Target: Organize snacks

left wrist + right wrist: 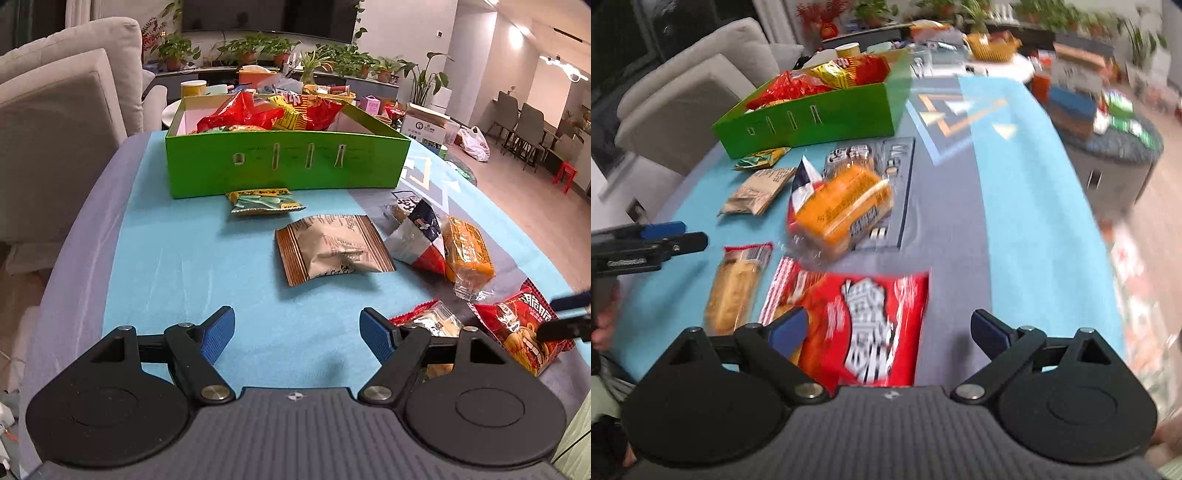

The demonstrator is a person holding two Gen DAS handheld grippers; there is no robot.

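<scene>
My right claw hangs spread and empty right over the red bag at the surface's near edge, its long axis pointing away toward the green box; my left claw, also spread, sits farther off.

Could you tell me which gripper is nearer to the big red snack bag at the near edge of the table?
Right. The right gripper hovers open directly over the red snack bag; the left gripper is open over bare cloth off to its side.
</scene>
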